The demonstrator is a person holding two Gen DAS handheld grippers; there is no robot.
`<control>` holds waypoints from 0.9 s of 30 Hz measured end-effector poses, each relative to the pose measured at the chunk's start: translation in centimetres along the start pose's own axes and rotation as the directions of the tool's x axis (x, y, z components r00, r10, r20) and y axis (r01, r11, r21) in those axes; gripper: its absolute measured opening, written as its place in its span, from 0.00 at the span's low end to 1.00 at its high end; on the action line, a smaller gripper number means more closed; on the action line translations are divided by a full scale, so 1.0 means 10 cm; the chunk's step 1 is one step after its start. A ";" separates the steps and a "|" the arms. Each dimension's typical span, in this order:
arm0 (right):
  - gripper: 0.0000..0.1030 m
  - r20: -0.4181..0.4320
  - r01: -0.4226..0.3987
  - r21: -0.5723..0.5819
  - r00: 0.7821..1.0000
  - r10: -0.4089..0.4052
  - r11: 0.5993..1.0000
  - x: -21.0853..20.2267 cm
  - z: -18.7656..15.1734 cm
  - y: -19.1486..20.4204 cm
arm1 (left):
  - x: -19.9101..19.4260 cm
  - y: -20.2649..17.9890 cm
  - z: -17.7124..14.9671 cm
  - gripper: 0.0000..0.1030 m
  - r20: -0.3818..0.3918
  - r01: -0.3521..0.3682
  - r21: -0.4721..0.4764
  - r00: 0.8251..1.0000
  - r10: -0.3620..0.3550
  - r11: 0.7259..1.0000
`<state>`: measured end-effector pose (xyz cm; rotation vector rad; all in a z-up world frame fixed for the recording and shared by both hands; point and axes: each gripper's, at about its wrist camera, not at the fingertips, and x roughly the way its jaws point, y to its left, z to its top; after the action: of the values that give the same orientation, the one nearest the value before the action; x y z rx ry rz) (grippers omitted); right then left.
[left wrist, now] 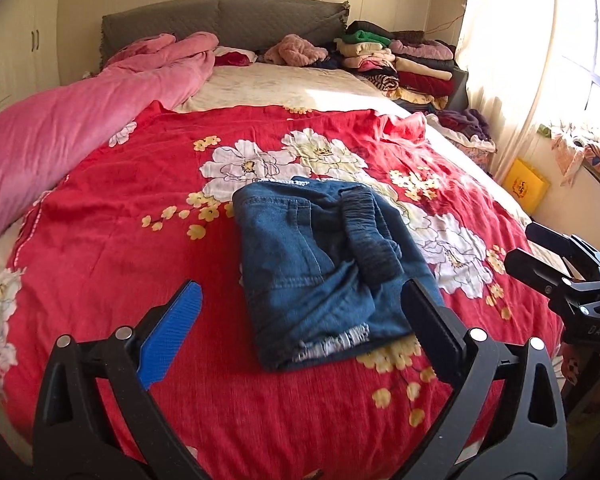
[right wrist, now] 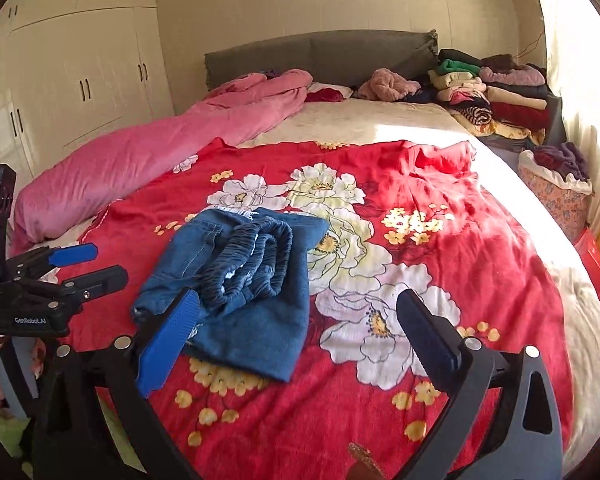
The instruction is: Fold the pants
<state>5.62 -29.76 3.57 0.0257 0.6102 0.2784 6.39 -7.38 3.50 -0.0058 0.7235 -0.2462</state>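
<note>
A pair of blue denim pants [left wrist: 312, 264] [right wrist: 256, 312] lies folded into a compact bundle on the red flowered bedspread [left wrist: 140, 260] [right wrist: 440, 240], with the elastic waistband bunched on top. My left gripper [left wrist: 300, 286] [right wrist: 110, 261] hovers open above the bundle's near edge, and nothing is between its fingers. My right gripper [right wrist: 299, 294] [left wrist: 524, 244] is open too, just right of the bundle and clear of it. Neither gripper touches the pants.
A pink duvet [left wrist: 60, 132] runs along the bed's left side. Stacks of folded clothes [left wrist: 400, 60] sit at the far right by the grey headboard [right wrist: 320, 56]. A floral basket of clothes [right wrist: 556, 188] and a yellow box [left wrist: 526, 190] stand beside the bed.
</note>
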 end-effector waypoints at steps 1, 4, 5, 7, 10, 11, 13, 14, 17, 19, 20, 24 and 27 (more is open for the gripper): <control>0.96 -0.005 -0.001 0.001 1.000 0.001 1.000 -0.03 -0.04 0.01 | -0.03 -0.01 -0.03 0.91 -0.001 -0.004 0.000 1.000 0.004 1.000; 0.96 -0.030 0.003 0.021 1.000 -0.002 1.000 -0.05 -0.15 0.00 | -0.09 -0.03 -0.14 0.91 -0.008 -0.010 -0.001 1.000 0.010 1.000; 0.96 -0.043 -0.002 0.027 0.999 0.003 1.000 -0.05 -0.19 0.00 | -0.09 -0.04 -0.18 0.91 -0.016 -0.008 0.000 1.000 0.008 1.000; 0.96 -0.061 0.010 0.038 0.998 -0.007 0.999 -0.03 -0.25 0.00 | -0.09 -0.04 -0.23 0.91 -0.029 -0.007 -0.013 1.000 0.007 1.000; 0.96 -0.084 0.019 0.049 0.996 -0.015 0.999 -0.02 -0.30 -0.02 | -0.07 -0.04 -0.30 0.91 -0.050 -0.004 -0.028 0.999 0.002 1.000; 0.96 -0.085 0.019 0.050 0.996 -0.015 0.999 -0.02 -0.31 -0.02 | -0.08 -0.04 -0.31 0.91 -0.052 -0.007 -0.030 0.999 0.005 1.000; 0.96 -0.089 0.026 0.047 0.996 -0.022 0.999 -0.02 -0.32 -0.04 | -0.06 -0.04 -0.32 0.91 -0.054 -0.010 -0.033 0.998 0.008 0.999; 0.96 -0.091 0.029 0.048 0.996 -0.024 0.998 -0.02 -0.33 -0.04 | -0.05 -0.04 -0.32 0.91 -0.057 -0.009 -0.034 0.998 0.007 0.999; 0.96 -0.093 0.034 0.053 0.995 -0.029 0.998 -0.02 -0.33 -0.06 | -0.05 -0.04 -0.33 0.91 -0.063 -0.013 -0.037 0.998 0.011 0.999; 0.96 -0.092 0.039 0.054 0.995 -0.034 0.998 -0.02 -0.33 -0.07 | -0.05 -0.05 -0.34 0.91 -0.064 -0.017 -0.037 0.998 0.015 0.999; 0.96 -0.093 0.039 0.055 0.995 -0.034 0.998 -0.01 -0.33 -0.07 | -0.04 -0.05 -0.34 0.91 -0.065 -0.018 -0.038 0.998 0.016 0.999; 0.96 -0.094 0.039 0.052 0.995 -0.034 0.998 -0.01 -0.33 -0.08 | -0.04 -0.03 -0.34 0.91 -0.069 -0.034 -0.045 0.997 0.031 0.998; 0.96 -0.096 0.043 0.056 0.995 -0.037 0.998 -0.02 -0.33 -0.08 | -0.04 -0.03 -0.34 0.91 -0.072 -0.039 -0.047 0.997 0.036 0.998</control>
<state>3.83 -30.79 0.86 0.0563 0.7120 0.2238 3.82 -7.30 1.22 -0.0296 0.7998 -0.1938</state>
